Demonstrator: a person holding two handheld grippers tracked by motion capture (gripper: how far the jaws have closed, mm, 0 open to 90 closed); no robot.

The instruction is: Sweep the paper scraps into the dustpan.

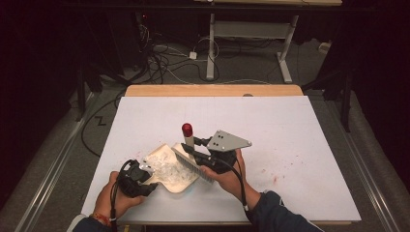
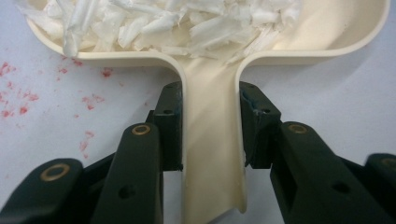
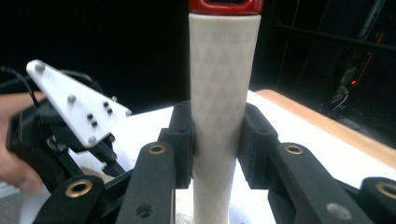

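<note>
A cream dustpan lies on the white table near the front left, holding white shreds. My left gripper is shut on its handle; the pan spreads out ahead, with the shreds piled inside. A hand brush with a white handle and a red cap leans over the pan's right side, bristles down at the pan's edge. My right gripper is shut on that handle, with its jaws on both sides of it.
Faint red specks mark the white table sheet right of my hands and beside the pan. A wooden strip edges the far side. Cables and desk legs stand on the floor beyond.
</note>
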